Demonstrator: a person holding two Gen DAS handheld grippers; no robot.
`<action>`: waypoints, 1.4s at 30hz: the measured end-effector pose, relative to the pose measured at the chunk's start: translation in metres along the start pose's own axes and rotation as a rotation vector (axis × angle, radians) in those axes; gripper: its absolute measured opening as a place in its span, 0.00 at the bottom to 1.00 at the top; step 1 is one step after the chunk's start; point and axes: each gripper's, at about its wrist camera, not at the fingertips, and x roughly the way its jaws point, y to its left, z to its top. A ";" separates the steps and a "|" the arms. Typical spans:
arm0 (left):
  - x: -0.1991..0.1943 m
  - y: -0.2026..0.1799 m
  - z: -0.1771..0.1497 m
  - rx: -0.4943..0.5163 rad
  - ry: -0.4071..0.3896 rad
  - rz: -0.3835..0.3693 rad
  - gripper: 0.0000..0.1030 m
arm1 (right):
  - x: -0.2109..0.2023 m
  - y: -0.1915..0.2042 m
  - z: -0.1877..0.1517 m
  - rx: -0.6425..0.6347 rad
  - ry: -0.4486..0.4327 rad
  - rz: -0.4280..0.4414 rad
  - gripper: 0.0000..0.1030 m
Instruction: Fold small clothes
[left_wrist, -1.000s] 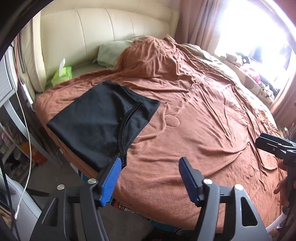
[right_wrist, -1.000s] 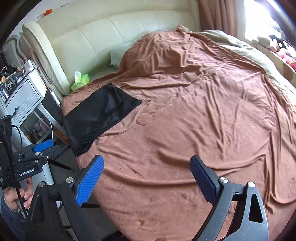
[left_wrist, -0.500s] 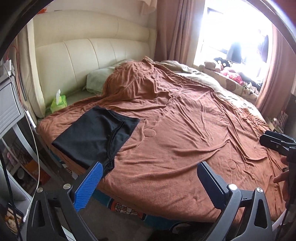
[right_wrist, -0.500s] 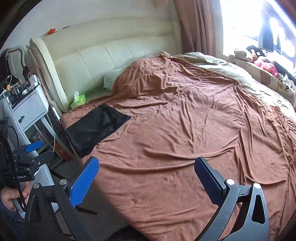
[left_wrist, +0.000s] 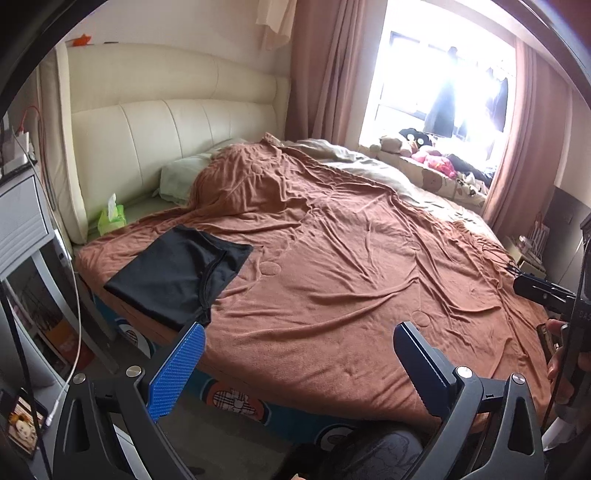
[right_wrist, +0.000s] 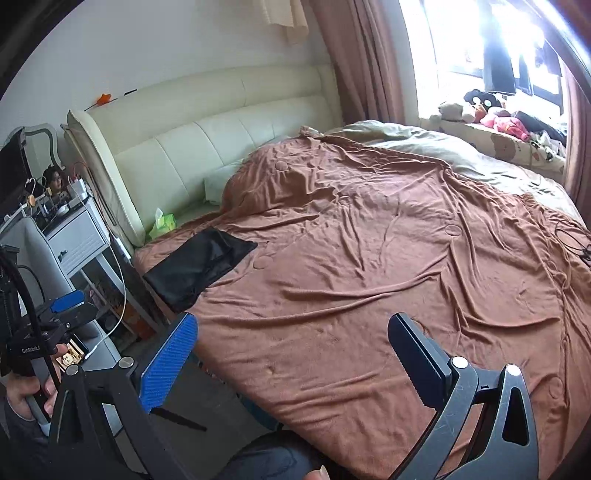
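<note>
Folded black fabric garment (left_wrist: 173, 275) lies flat on the rumpled rust-brown bedspread (left_wrist: 351, 266), at the bed's near-left corner, its lower edge reaching the mattress edge; a seam or zip line runs down its right half. Left gripper (left_wrist: 295, 363), black frame with blue ribbed pads, stands with jaws spread wide, nothing between them; it is held off the foot side of the bed, and the garment lies ahead of it and to the left, just above the tip of its left finger (left_wrist: 177, 373) in the left wrist view, apart from it. Right gripper (right_wrist: 291, 362) likewise spread wide and empty; from its camera the garment (right_wrist: 199, 266) lies well ahead and to the left, clear of both fingers. The left gripper (right_wrist: 64, 308) shows at the left edge of the right wrist view, gripped by a hand (right_wrist: 26, 395); the right gripper's black tip (left_wrist: 541, 291) shows at the right edge of the left wrist view. Small green tissue pack (left_wrist: 110, 218) sits on the mattress beside the cream padded leather headboard (left_wrist: 166, 136), beyond the garment. Pale green pillow (left_wrist: 181, 177) pokes out from under the bedspread. Grey bedside cabinet (right_wrist: 77, 240) stands left of the bed. Soft toys (right_wrist: 480, 109) line the bright windowsill.
</note>
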 end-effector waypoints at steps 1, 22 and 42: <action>-0.004 -0.003 -0.002 0.007 -0.006 0.000 1.00 | -0.008 -0.001 -0.005 -0.001 -0.007 -0.017 1.00; -0.076 -0.074 -0.061 0.123 -0.101 -0.097 1.00 | -0.109 0.031 -0.103 -0.014 -0.139 -0.202 1.00; -0.098 -0.102 -0.094 0.145 -0.161 -0.110 1.00 | -0.143 0.031 -0.162 0.048 -0.209 -0.313 1.00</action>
